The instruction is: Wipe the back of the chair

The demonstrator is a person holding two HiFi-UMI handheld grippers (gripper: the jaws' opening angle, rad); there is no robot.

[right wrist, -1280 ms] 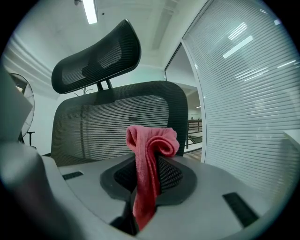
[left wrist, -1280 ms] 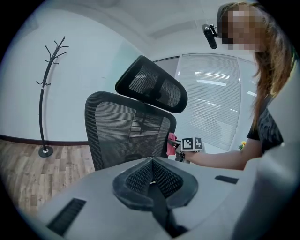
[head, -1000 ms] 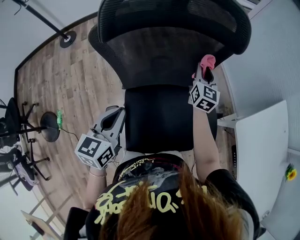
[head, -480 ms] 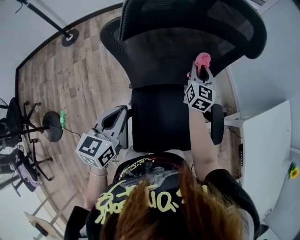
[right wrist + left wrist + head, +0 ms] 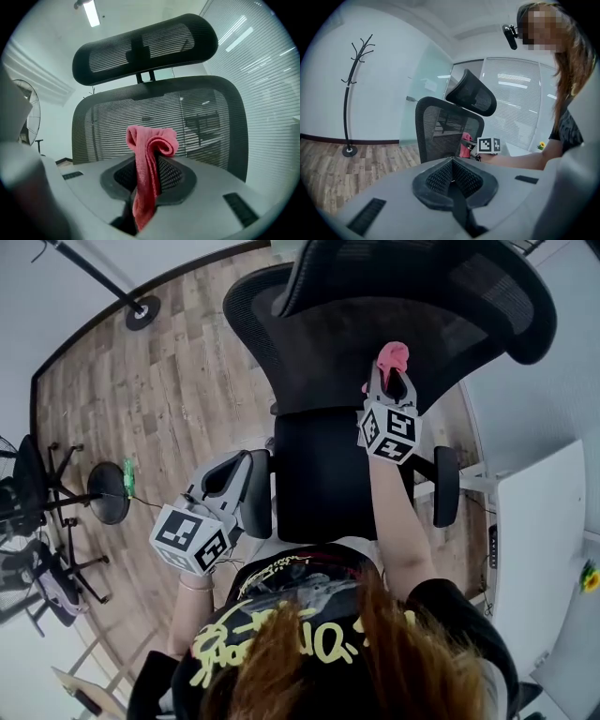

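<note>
The black mesh chair back (image 5: 375,343) rises beyond the black seat (image 5: 323,474), with the headrest (image 5: 422,277) on top. My right gripper (image 5: 389,381) is shut on a pink cloth (image 5: 392,357), held up close to the front of the mesh. In the right gripper view the cloth (image 5: 149,154) sticks up between the jaws of my right gripper (image 5: 147,180), before the mesh back (image 5: 206,122) and below the headrest (image 5: 145,47). My left gripper (image 5: 228,479) is shut and holds nothing, beside the left armrest (image 5: 258,493). In the left gripper view that gripper (image 5: 451,164) points at the chair back (image 5: 440,129).
A white desk (image 5: 534,540) stands at the right, close to the chair's right armrest (image 5: 444,486). A coat stand (image 5: 351,93) stands on the wood floor by the far wall. Another chair (image 5: 37,493) and a round black base (image 5: 108,493) are at the left.
The chair has swung round, so its right armrest now shows. My right gripper with the pink cloth has shifted left across the mesh back. The left gripper has hardly moved.
</note>
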